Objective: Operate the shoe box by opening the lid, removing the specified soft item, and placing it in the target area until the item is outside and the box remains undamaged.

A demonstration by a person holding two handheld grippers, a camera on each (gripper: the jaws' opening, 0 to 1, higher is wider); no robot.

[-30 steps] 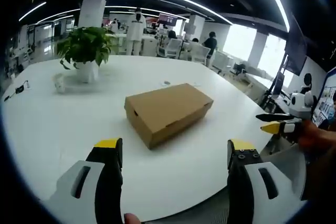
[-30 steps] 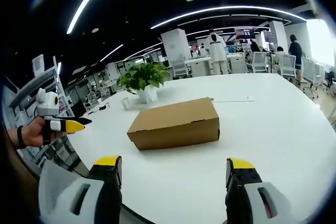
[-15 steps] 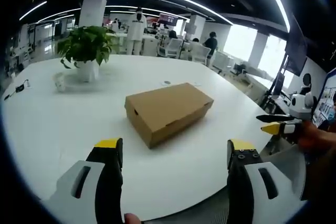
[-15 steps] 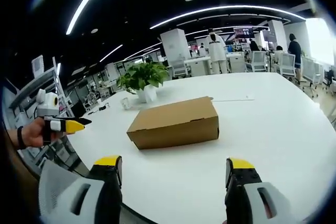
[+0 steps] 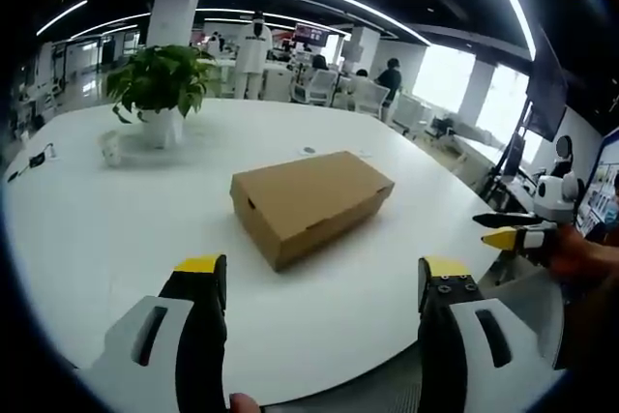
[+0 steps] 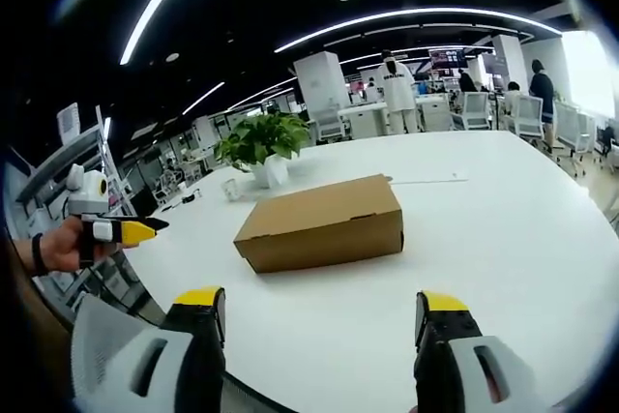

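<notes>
Both my grippers, the left gripper [image 5: 322,273] and the right gripper [image 6: 320,302], hang wide open near the table's [image 5: 87,220] edge, the closed shoe box [image 5: 309,202] mid-table; a clumsy jab could crease its lid.

Left gripper [image 5: 321,278] and right gripper [image 6: 319,309] gape empty

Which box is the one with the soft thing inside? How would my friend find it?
Look at the big white table. Near its middle, in front of the potted plant, lies a closed brown cardboard shoe box. It is the sole box on the table, plain brown and much bigger than the small white cup beside the plant.
</notes>
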